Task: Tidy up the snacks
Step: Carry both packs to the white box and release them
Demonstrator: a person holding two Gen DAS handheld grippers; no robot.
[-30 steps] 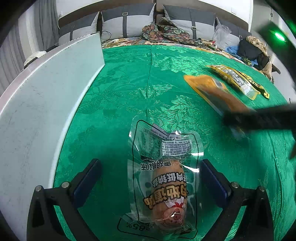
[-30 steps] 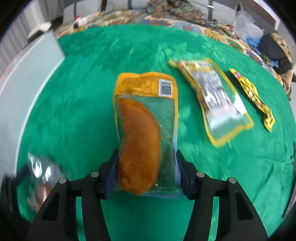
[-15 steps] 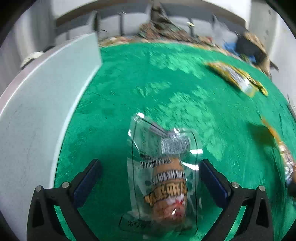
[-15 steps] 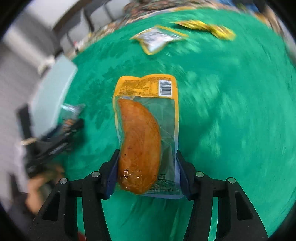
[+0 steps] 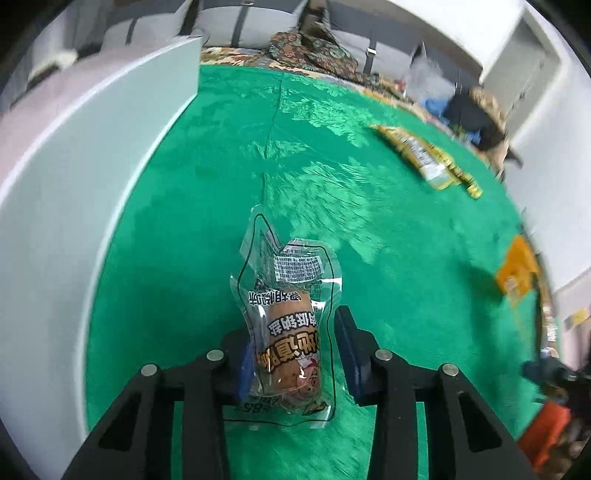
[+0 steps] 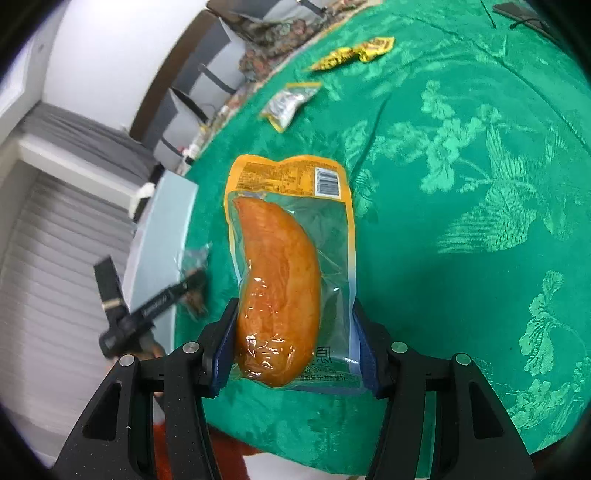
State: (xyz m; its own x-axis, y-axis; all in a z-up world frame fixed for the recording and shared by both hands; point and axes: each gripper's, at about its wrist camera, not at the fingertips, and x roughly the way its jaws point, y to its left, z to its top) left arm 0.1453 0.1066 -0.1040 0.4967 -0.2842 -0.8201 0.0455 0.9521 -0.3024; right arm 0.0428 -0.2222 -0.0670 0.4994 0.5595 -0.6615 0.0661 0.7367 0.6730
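A: Which surface fills both views?
B: A green patterned cloth [image 5: 369,192] with a white board [image 5: 74,184] at left.
A: And the right tool [image 6: 295,350]?
B: Clamped on an orange-edged meat pouch [image 6: 291,258], frame centre.
A: The left tool [image 5: 295,354]?
B: Closed on a clear sausage packet [image 5: 288,325], lower centre. Yellow snack packets [image 5: 424,158] lie upper right.

a green cloth with a woven leaf pattern [image 6: 480,192] covers the work surface. a pale grey-white panel [image 5: 74,192] stands along one side of it. beyond lie grey cushions [image 5: 258,14] against a white wall [image 6: 110,48], a patterned fabric heap [image 5: 314,48] and dark clothing [image 5: 476,114]. ribbed grey curtains [image 6: 55,258] hang nearby.
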